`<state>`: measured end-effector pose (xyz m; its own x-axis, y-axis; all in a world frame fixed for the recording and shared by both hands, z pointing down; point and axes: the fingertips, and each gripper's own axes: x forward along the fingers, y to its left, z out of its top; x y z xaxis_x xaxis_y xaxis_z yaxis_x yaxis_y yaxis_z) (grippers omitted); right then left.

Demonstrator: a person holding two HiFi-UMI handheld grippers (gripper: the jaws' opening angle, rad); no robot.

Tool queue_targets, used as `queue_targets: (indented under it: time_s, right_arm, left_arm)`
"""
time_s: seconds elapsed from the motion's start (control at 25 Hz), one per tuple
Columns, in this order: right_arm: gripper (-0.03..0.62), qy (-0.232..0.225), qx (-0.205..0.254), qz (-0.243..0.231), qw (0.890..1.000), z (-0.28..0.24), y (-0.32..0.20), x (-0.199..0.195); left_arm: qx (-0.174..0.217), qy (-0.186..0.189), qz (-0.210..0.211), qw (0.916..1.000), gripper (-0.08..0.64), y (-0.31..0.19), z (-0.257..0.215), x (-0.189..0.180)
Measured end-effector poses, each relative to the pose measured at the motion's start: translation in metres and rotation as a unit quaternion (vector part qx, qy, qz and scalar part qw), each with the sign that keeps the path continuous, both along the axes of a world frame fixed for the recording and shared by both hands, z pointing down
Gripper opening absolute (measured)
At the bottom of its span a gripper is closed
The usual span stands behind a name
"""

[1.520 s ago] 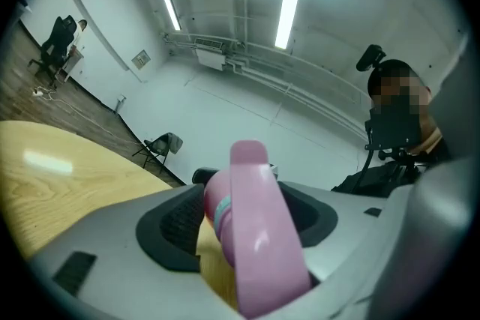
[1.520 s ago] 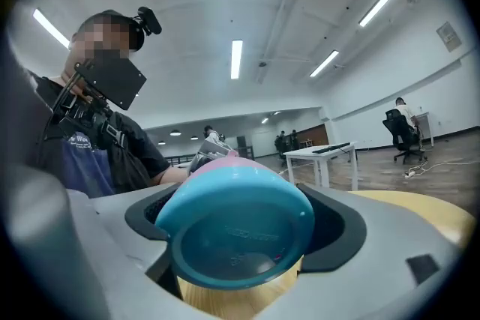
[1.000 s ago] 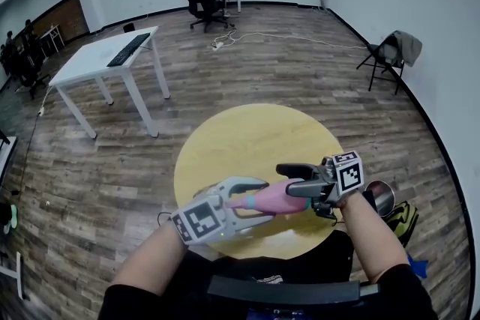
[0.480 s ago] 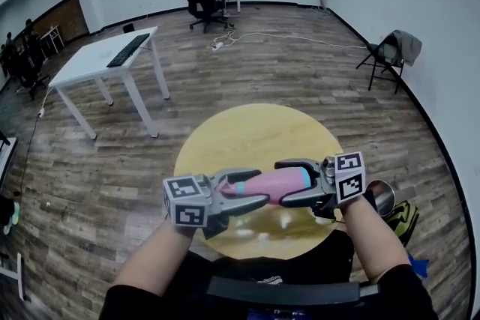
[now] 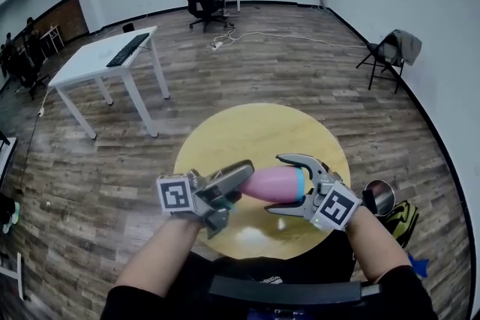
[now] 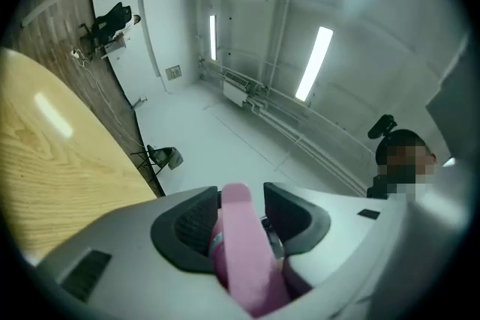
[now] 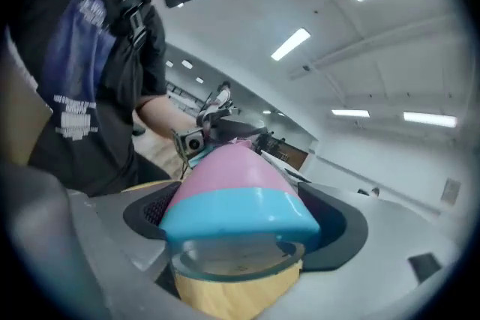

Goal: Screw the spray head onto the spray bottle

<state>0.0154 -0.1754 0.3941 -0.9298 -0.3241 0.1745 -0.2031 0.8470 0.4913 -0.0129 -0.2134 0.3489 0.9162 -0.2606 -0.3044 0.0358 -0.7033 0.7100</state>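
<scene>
Cool, even light from ceiling strip lamps (image 6: 315, 62). Pale glare streak on the table (image 6: 52, 112). Strong fisheye bend, dark vignetted corners throughout. Bottle (image 7: 229, 183) near the lens looks soft, possibly out of focus

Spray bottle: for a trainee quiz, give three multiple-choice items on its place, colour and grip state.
1. The spray bottle is: A on the white desk; B held above the round table; C on the floor.
2. Its band is: A blue; B green; C red.
3. The right gripper is: A shut, empty; B shut on the bottle; C open, empty.
B, it hangs over the table; A, blue shows near its base; B, pads press its sides.
</scene>
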Motion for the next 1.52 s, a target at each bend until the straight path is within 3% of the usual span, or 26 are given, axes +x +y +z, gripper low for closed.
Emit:
queue_targets:
  time_s: [0.08,0.2,0.28,0.32,0.4,0.48,0.52,0.56,0.6,0.68,0.76,0.8,0.84,0.92,0.96,1.04,1.08,1.12,1.16,1.24,1.28,1.32,1.36,1.4,1.44,1.52]
  right_arm:
    - [0.489,-0.095,-0.146,0.010,0.985,-0.009,-0.014,0.011]
    - [0.561,-0.207,-0.349,-0.008,0.914,-0.014,-0.033,0.033]
    - [0.561,-0.256,-0.436,-0.037,0.862,-0.016,-0.037,0.039]
    - [0.561,-0.266,-0.464,-0.047,0.844,-0.016,-0.038,0.038]
    - [0.561,-0.253,-0.496,-0.062,0.828,-0.011,-0.035,0.030]
    - [0.557,-0.237,-0.513,-0.083,0.821,-0.009,-0.026,0.020]
    - [0.473,-0.236,-0.513,-0.092,0.820,-0.011,-0.022,0.016]
    - [0.479,-0.233,-0.501,-0.095,0.828,-0.014,-0.019,0.014]
    - [0.477,-0.222,-0.474,-0.089,0.848,-0.016,-0.016,0.012]
    - [0.472,-0.160,-0.375,-0.056,0.911,-0.012,-0.011,0.007]
    - [0.472,-0.053,-0.214,-0.012,0.975,0.002,-0.007,0.002]
    - [0.472,0.006,-0.110,0.006,0.994,0.009,-0.006,0.001]
    - [0.472,0.058,-0.004,0.024,0.998,0.014,-0.007,0.001]
    - [0.474,0.108,0.134,0.052,0.984,0.020,-0.012,0.000]
    - [0.475,0.103,0.144,0.057,0.982,0.020,-0.013,-0.001]
    - [0.485,0.041,0.060,0.051,0.996,0.014,-0.015,0.000]
    - [0.521,-0.012,-0.023,0.045,0.999,0.008,-0.018,0.005]
    - [0.554,-0.073,-0.121,0.038,0.989,0.001,-0.022,0.013]
    - [0.555,-0.136,-0.221,0.029,0.965,-0.006,-0.028,0.021]
    - [0.555,-0.244,-0.389,-0.004,0.888,-0.019,-0.039,0.036]
    - [0.555,-0.280,-0.449,-0.024,0.848,-0.021,-0.043,0.040]
    - [0.555,-0.299,-0.493,-0.043,0.816,-0.022,-0.043,0.040]
    - [0.555,-0.299,-0.520,-0.059,0.798,-0.020,-0.041,0.035]
    - [0.555,-0.283,-0.533,-0.071,0.794,-0.017,-0.035,0.028]
    - [0.538,-0.260,-0.532,-0.078,0.802,-0.014,-0.028,0.019]
    - [0.494,-0.213,-0.480,-0.074,0.848,-0.012,-0.016,0.007]
  left_arm:
    - [0.018,0.000,-0.015,0.9997,0.230,-0.001,-0.008,-0.005]
    - [0.046,0.001,-0.034,0.9983,0.230,0.002,-0.016,-0.010]
    - [0.067,-0.019,-0.034,0.9970,0.230,0.007,-0.012,-0.005]
    - [0.078,-0.026,-0.031,0.9961,0.230,0.010,-0.010,-0.002]
    - [0.100,-0.026,-0.028,0.9942,0.230,0.015,-0.012,0.002]
    - [0.119,-0.030,-0.030,0.9920,0.230,0.019,-0.014,0.004]
    - [0.120,-0.031,-0.033,0.9917,0.228,0.020,-0.014,0.004]
    - [0.113,-0.029,-0.036,0.9925,0.224,0.018,-0.014,0.003]
    - [0.096,-0.023,-0.039,0.9944,0.218,0.014,-0.014,0.001]
    - [0.045,-0.001,-0.043,0.9981,0.202,0.002,-0.010,-0.006]
    - [0.007,0.016,-0.048,0.9987,0.185,-0.007,-0.004,-0.014]
    - [-0.003,0.022,-0.050,0.9985,0.184,-0.009,-0.002,-0.016]
    - [-0.009,0.027,-0.054,0.9982,0.184,-0.010,0.000,-0.017]
    - [-0.022,0.036,-0.060,0.9973,0.184,-0.014,0.002,-0.017]
    - [-0.027,0.039,-0.062,0.9969,0.184,-0.016,0.003,-0.019]
    - [-0.022,0.041,-0.069,0.9965,0.184,-0.018,0.001,-0.024]
    - [-0.013,0.043,-0.075,0.9962,0.185,-0.017,-0.002,-0.028]
    - [-0.002,0.046,-0.080,0.9957,0.186,-0.017,-0.007,-0.031]
    - [0.011,0.045,-0.085,0.9953,0.186,-0.015,-0.012,-0.034]
    - [0.039,0.028,-0.088,0.9950,0.186,-0.009,-0.018,-0.033]
    - [0.051,0.019,-0.086,0.9948,0.186,-0.005,-0.018,-0.030]
    - [0.062,0.014,-0.083,0.9946,0.187,0.000,-0.019,-0.026]
    - [0.072,0.012,-0.079,0.9942,0.187,0.003,-0.020,-0.023]
    - [0.078,0.012,-0.076,0.9939,0.187,0.005,-0.020,-0.019]
    - [0.079,0.013,-0.073,0.9941,0.187,0.006,-0.020,-0.017]
    - [0.064,0.021,-0.068,0.9954,0.186,0.004,-0.018,-0.017]
